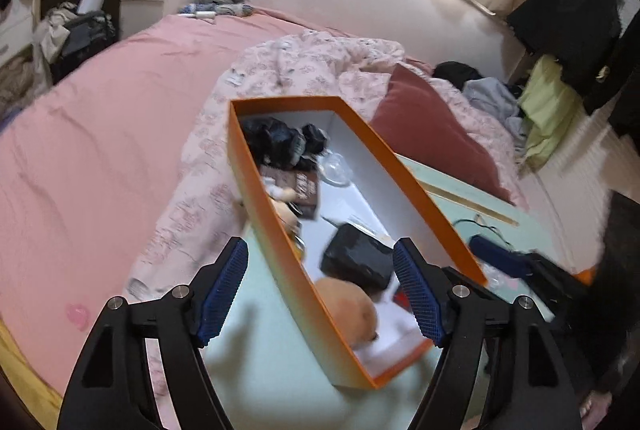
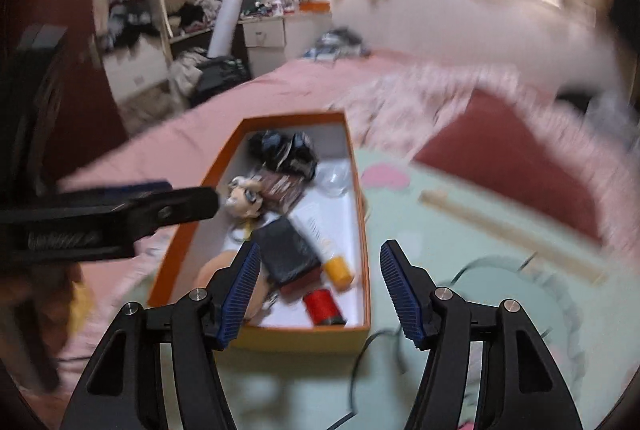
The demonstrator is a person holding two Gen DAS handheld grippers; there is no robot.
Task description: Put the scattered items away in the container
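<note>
Two tools, left tool and right tool, both parted with nothing between the pads. One orange box sits on the mint blanket on the bed, already holding a black pouch, one red spool, one yellow-capped tube, one doll head. Cardboard looks light, stiff, crushable; grip a long wall. One loose black cable beside the box: limp, pinch mid-length.
</note>
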